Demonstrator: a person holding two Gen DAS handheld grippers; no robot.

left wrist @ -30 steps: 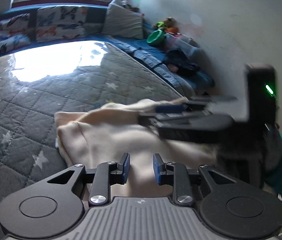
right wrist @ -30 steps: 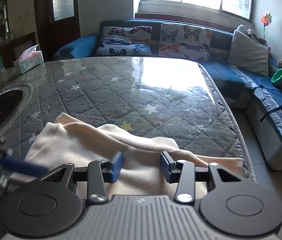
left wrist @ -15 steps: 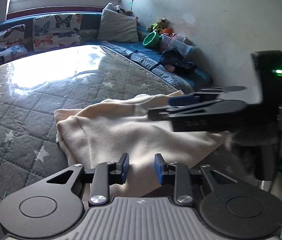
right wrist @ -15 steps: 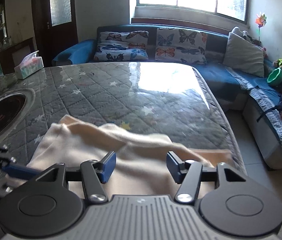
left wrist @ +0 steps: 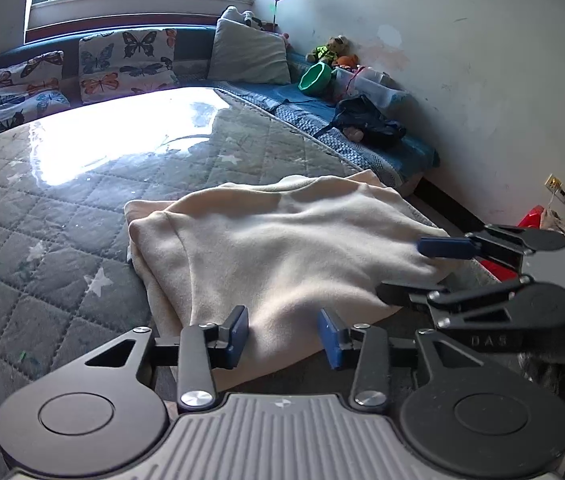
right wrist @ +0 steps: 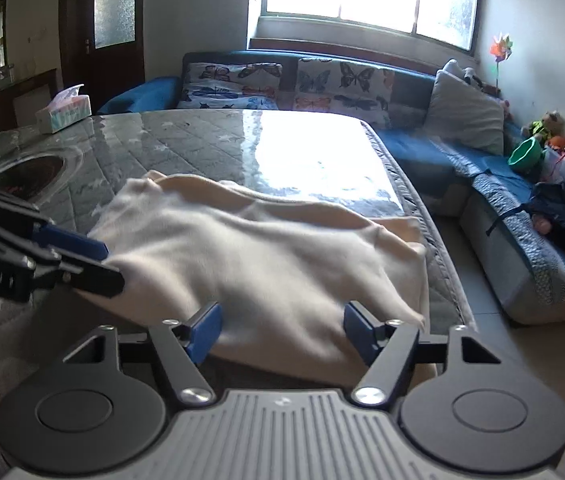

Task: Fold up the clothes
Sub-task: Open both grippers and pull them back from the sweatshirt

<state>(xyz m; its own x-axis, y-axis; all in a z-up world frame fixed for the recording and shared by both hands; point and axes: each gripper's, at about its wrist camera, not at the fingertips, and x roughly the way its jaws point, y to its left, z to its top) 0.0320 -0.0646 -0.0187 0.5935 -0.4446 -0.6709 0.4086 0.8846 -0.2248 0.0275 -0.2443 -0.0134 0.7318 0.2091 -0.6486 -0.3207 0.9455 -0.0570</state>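
Observation:
A cream garment (left wrist: 282, 248) lies folded in layers on the grey quilted table cover (left wrist: 62, 232), near the table's right edge. My left gripper (left wrist: 283, 336) is open at the garment's near edge, its pads on either side of the cloth without pinching it. In the right wrist view the garment (right wrist: 250, 256) spreads ahead of my right gripper (right wrist: 282, 334), which stands wide open over the near edge. My right gripper (left wrist: 422, 270) shows from the side at the cloth's right corner. At the garment's left corner, the left gripper (right wrist: 86, 260) reaches in.
A blue sofa with butterfly cushions (right wrist: 322, 80) runs along the far side and right wall. A green bowl (left wrist: 314, 76), toys and a dark bag (left wrist: 366, 124) lie on it. A tissue box (right wrist: 64, 114) and a dark round inset (right wrist: 22, 172) sit on the table's left.
Both grippers have opened wider, the right one most, and drawn back toward the near edge. The garment has settled flatter on the table.

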